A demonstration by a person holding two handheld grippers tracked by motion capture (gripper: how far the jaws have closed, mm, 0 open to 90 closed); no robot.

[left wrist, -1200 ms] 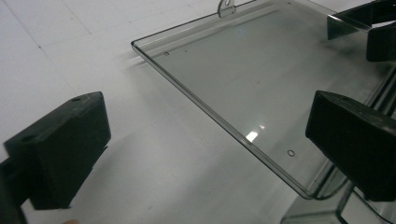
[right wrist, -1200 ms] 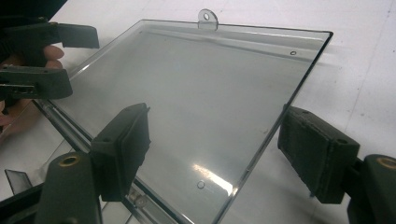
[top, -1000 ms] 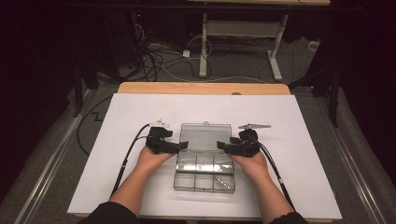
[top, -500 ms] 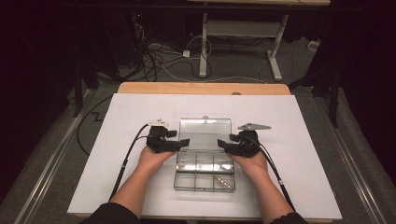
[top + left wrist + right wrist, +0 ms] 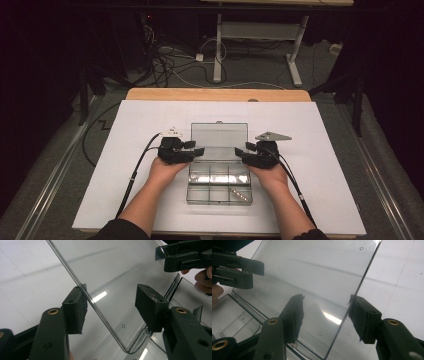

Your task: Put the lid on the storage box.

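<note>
A clear plastic compartment box (image 5: 200, 189) lies on the white table in front of me, its clear lid (image 5: 219, 139) hinged open toward the far side. My left gripper (image 5: 196, 149) is at the lid's left edge and my right gripper (image 5: 242, 150) at its right edge. In the left gripper view the lid's edge (image 5: 100, 312) runs between the jaws (image 5: 111, 300), brushing the left pad only. In the right gripper view the lid's edge (image 5: 352, 290) also passes between the jaws (image 5: 325, 307). Both pairs of jaws have just been closing, and neither clamps the lid.
Small metal parts (image 5: 241, 195) lie in the box's near right compartment. White table surface (image 5: 325, 190) spreads on all sides, with a wooden strip (image 5: 215, 94) at the far edge. Cables trail from both grippers toward me. Beyond the table are floor cables and a desk frame.
The lid's far edge has risen a little, so the lid stands more upright. Both grippers' jaws have narrowed around its side edges. The hands have barely shifted.
</note>
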